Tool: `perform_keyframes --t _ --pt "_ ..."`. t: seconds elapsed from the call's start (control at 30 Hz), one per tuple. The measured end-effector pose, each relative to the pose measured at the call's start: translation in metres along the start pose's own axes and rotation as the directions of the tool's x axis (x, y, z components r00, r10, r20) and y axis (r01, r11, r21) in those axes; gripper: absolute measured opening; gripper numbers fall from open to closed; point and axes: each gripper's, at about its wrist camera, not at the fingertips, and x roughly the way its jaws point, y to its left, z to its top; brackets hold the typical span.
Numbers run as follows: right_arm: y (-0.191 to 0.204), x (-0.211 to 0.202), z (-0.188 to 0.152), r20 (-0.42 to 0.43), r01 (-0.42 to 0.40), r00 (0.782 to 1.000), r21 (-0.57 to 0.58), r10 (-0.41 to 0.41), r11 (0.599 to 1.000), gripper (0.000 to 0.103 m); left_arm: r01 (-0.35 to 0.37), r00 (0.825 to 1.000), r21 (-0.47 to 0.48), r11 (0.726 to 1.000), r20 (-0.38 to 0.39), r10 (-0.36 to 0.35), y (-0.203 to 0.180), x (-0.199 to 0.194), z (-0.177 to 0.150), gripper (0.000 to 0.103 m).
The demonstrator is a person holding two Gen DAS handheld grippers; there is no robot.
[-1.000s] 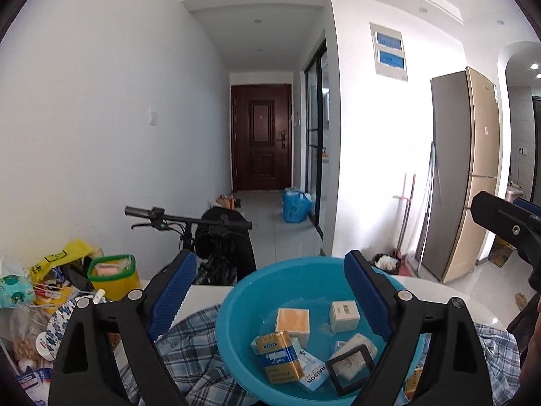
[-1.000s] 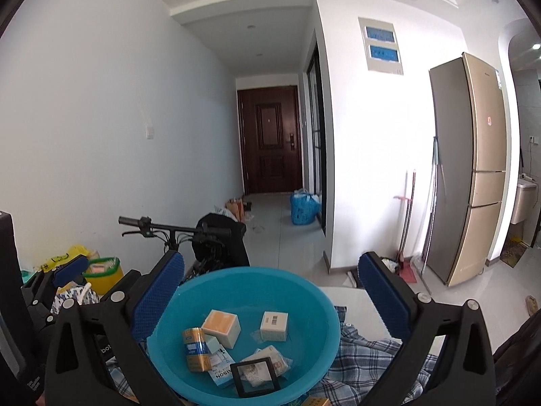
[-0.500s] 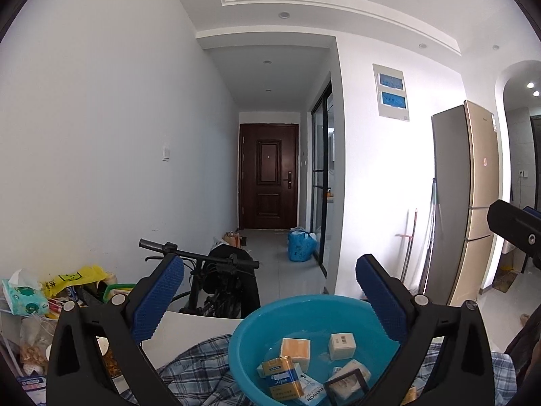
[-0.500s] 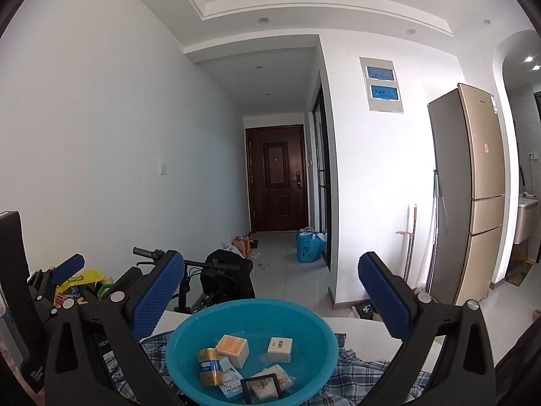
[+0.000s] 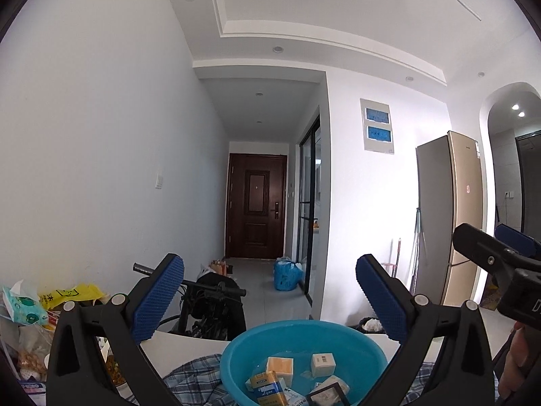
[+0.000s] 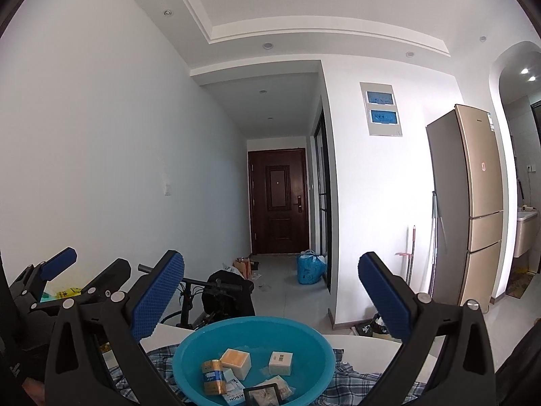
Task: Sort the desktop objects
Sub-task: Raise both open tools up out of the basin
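Both grippers are ours, level and raised: our left gripper (image 5: 269, 299) spread as wide as it goes, pinching nothing, our right gripper (image 6: 271, 296) likewise spread and bare. A second ago we sat low over the blue basin (image 5: 236, 358), which filled the gap between the left pads; now it has slid to the 6 o'clock edge of both views and the hallway and ceiling fill the frame, so we judge a drop is finished and we are backing off for the next item. Largest first: the checked cloth (image 6: 355, 377) under the basin on the white tabletop (image 5: 189, 346); then the basin itself; inside it the sorted goods, an orange-topped box (image 6: 236, 360), a yellow-and-blue pack (image 6: 213, 377), a small white box (image 6: 280, 362) and a black-framed square (image 6: 262, 394) at the near rim. The basin's far rim sits close to the tabletop's far edge, beyond which a bicycle (image 5: 209, 308) stands. At 8 o'clock in the left view a heap of packets (image 5: 30, 311) crowds the side. Open room lies above the basin and between our two grippers.
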Motion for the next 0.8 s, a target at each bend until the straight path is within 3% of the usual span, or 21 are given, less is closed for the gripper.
perform_keyframes --t 0.8 --pt "0.002 -0.023 0.004 0.067 -0.012 0.998 0.008 0.011 1.0 0.103 0.033 0.997 -0.013 0.999 0.068 -0.032 -0.003 -0.038 0.014 0.103"
